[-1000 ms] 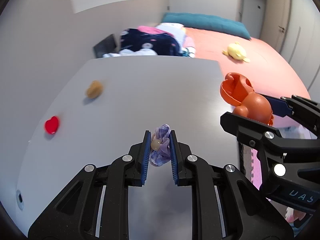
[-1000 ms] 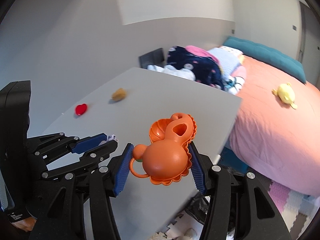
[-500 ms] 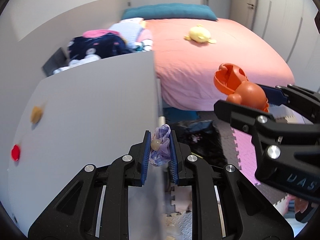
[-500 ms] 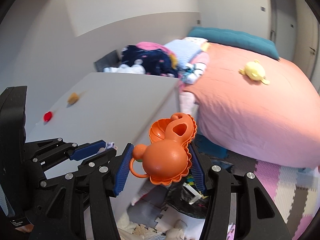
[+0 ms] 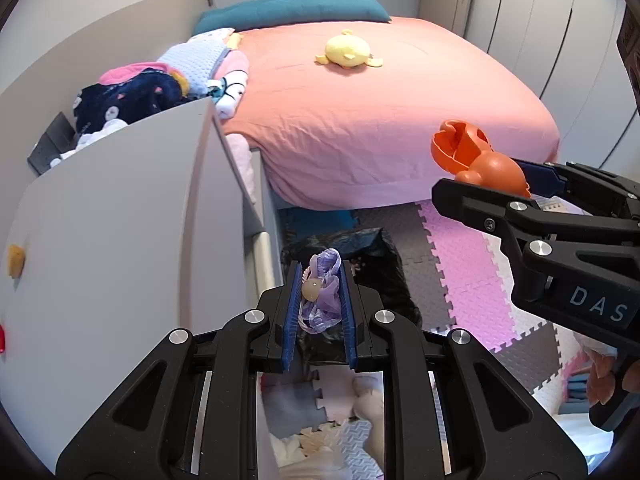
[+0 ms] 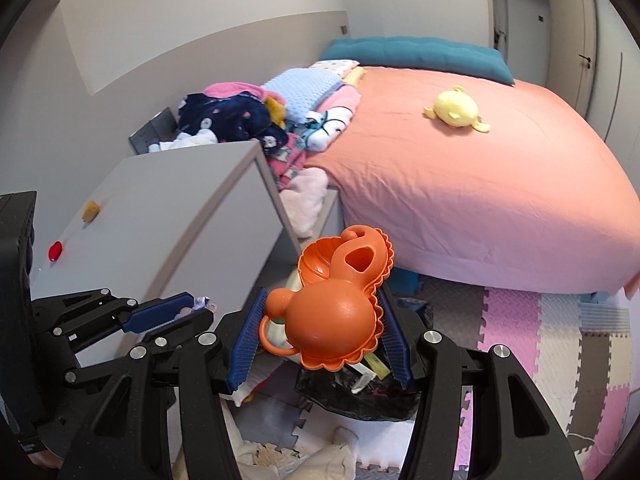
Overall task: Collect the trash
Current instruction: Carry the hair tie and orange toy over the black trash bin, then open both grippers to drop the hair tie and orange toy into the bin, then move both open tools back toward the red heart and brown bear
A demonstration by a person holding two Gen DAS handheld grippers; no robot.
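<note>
Left tool clamped on crumpled purple wrapper, directly above black trash bag (floor, beside bench). Right tool clamped on orange plastic toy, above same bag.

A bed with pink cover fills the 12 o'clock area, and a yellow plush toy lies on it. At 10 o'clock, a pile of clothes lies. Foam mats cover the floor at 4 o'clock.

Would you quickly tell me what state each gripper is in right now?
Left gripper: closed on the purple wrapper.
Right gripper: closed on the orange plastic toy.
</note>
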